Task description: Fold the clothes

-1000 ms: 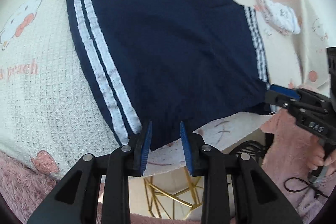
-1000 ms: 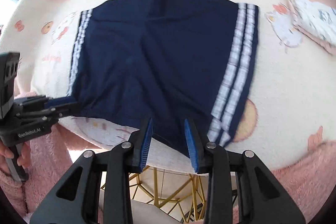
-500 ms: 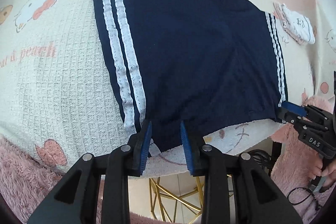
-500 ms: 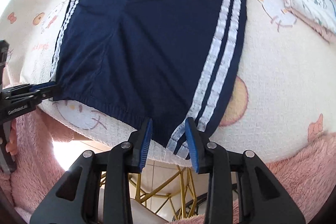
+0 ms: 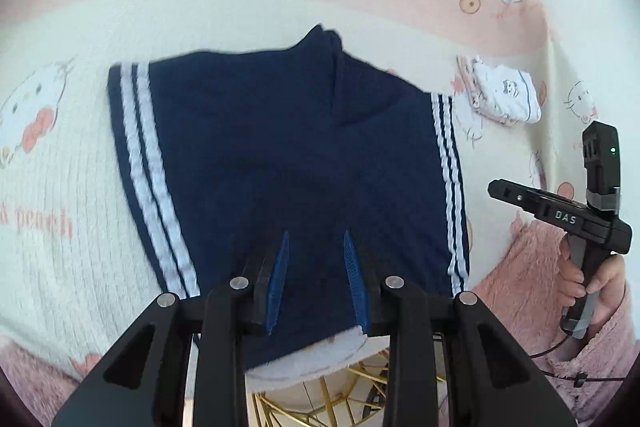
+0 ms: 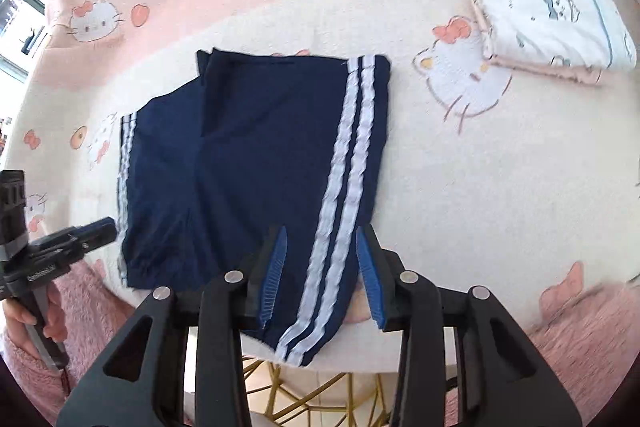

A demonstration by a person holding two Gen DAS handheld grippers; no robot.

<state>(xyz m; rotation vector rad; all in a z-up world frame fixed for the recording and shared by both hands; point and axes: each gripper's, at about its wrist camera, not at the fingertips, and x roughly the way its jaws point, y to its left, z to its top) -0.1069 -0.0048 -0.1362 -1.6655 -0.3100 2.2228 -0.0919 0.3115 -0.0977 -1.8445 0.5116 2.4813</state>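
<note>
Both hand-held grippers have pulled back from the waistband corners they worked a second ago, and the navy shorts [image 5: 288, 155] now lie flat and released on the bench [image 6: 460, 179], which is covered by a cream-and-pink cartoon-cat blanket [image 5: 248, 7]. Seen from the left wrist, the left hand-held gripper [image 5: 314, 279] hangs over the middle of the waistband with its blue pads [image 5: 277, 283] set apart and nothing pinched between them — dark cloth only shows beyond the gap. Seen from the right wrist, the right hand-held gripper [image 6: 320, 271] hangs above the near edge of the shorts; its jaws have just been opening, and the twin white side stripes [image 6: 344, 163] run under the gap without either pad pressing them. The shorts lie with the waistband toward the bench's near edge, where one striped corner droops slightly over the lip, and the leg hems point toward the far pink border. A folded white printed garment [image 6: 560, 23] sits on a folded pink one [image 6: 548, 71] at the far right of the bench, well apart from the shorts. Each camera catches the other hand-held gripper at the frame's edge, gripped by a hand [image 5: 592, 279] in a fuzzy pink sleeve [image 5: 528, 291]. Gold metal frame legs [image 6: 288, 395] show beneath the bench edge.
</note>
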